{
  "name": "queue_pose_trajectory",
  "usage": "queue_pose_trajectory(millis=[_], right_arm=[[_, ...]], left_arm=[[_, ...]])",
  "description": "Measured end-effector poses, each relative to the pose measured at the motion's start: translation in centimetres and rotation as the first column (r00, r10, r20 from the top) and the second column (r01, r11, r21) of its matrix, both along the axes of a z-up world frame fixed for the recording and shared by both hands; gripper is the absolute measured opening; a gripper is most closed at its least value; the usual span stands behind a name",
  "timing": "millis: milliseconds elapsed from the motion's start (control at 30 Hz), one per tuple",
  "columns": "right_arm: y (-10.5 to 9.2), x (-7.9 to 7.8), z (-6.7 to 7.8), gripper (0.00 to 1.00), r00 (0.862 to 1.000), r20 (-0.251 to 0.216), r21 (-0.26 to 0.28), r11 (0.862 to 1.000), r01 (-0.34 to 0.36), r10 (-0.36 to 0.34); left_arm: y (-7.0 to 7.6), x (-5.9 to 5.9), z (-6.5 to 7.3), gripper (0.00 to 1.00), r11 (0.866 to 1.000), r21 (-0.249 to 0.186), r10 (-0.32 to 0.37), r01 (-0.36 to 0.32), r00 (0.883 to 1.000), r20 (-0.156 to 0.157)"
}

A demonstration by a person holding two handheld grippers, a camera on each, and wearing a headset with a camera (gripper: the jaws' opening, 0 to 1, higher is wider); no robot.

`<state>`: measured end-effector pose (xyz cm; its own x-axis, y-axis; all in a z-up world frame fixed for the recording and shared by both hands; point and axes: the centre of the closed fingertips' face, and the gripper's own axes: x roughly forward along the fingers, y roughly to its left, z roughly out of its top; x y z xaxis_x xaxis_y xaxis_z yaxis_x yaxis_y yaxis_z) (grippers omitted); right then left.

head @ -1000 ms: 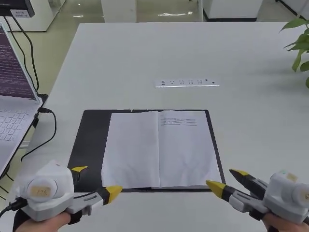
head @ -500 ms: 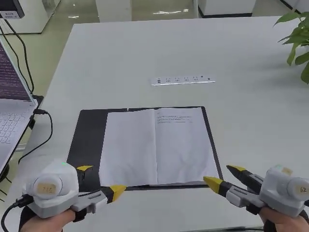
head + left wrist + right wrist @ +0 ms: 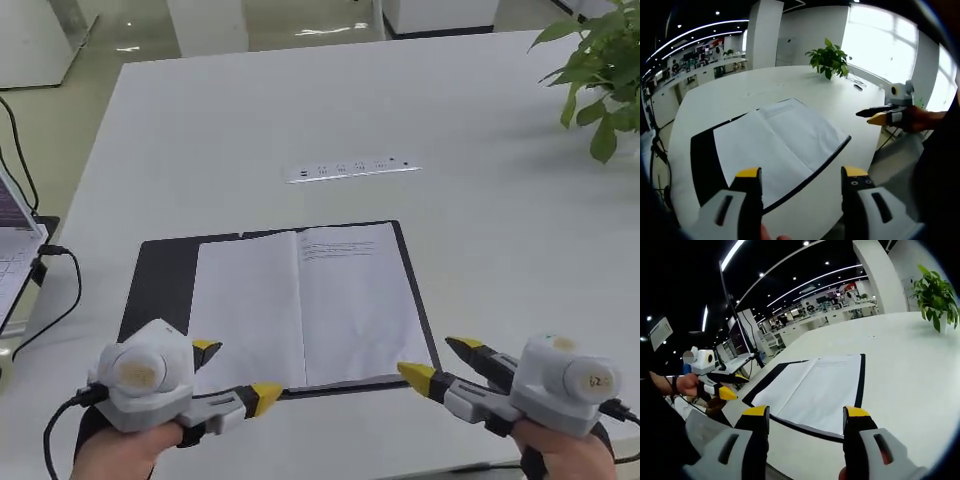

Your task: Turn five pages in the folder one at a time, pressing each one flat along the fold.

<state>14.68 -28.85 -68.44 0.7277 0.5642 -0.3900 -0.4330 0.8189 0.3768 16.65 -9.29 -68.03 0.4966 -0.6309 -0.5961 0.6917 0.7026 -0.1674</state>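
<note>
**Folder open, both hand-held grippers poised at its near edge**

At the far left a cable trails over the edge of the white worktop. The left hand-held gripper hovers just off the folder's near left corner, jaws apart and holding nothing. The folder lies open and flat in the middle of the worktop, its black cover showing around a blank left page and a right page with a few printed lines at the top; the fold runs between them. The right hand-held gripper sits just beyond the near right corner, jaws likewise spread and empty. A plant stands well apart at the far right.

The likely trouble is at that right corner. The sheets lie flat on one another, so hard jaw tips may catch two pages at once or crumple the corner. The worktop looks smooth, so a sideways pull could also drag the whole folder unless the left side is held down.
</note>
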Motion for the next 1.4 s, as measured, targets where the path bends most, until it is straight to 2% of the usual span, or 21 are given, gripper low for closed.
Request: queue_pose_trajectory(millis=[200, 400, 633, 867, 1067, 1200, 1300, 1400], right_arm=[[0.0, 0.0, 0.1, 0.57, 1.000, 0.001, 0.007, 1.000, 0.003, -0.003], [0.1, 0.0, -0.1, 0.57, 1.000, -0.009, 0.017, 1.000, -0.003, 0.003], [0.4, -0.1, -0.2, 0.56, 1.000, -0.013, 0.023, 1.000, -0.017, 0.017], [0.1, 0.0, -0.1, 0.56, 1.000, -0.009, 0.035, 0.999, -0.004, 0.005], [0.2, 0.0, -0.1, 0.55, 1.000, -0.010, 0.037, 0.999, -0.011, 0.011], [0.2, 0.0, -0.1, 0.55, 1.000, -0.013, 0.038, 0.999, -0.010, 0.010], [-0.1, 0.2, 0.2, 0.55, 1.000, -0.009, 0.061, 0.998, 0.008, -0.007], [-0.2, 0.2, 0.2, 0.54, 1.000, -0.008, 0.062, 0.998, 0.016, -0.016]], left_arm=[[-2.6, 0.5, 0.0, 0.63, 0.999, -0.005, -0.048, 0.048, 0.999, 0.004], [-5.1, 1.0, -0.9, 0.62, 0.992, 0.019, -0.122, 0.122, 0.993, 0.002], [-8.2, 1.6, -1.9, 0.62, 0.973, 0.058, -0.224, 0.224, 0.975, -0.010], [-10.8, 2.2, -3.0, 0.62, 0.956, 0.083, -0.280, 0.281, 0.960, -0.025], [-12.6, 2.8, -3.9, 0.62, 0.946, 0.102, -0.306, 0.308, 0.952, -0.032], [-13.7, 3.3, -4.2, 0.62, 0.946, 0.104, -0.306, 0.308, 0.951, -0.035], [-14.3, 3.7, -4.6, 0.63, 0.945, 0.108, -0.306, 0.308, 0.951, -0.037], [-14.6, 4.0, -4.9, 0.63, 0.946, 0.110, -0.304, 0.306, 0.952, -0.040]])
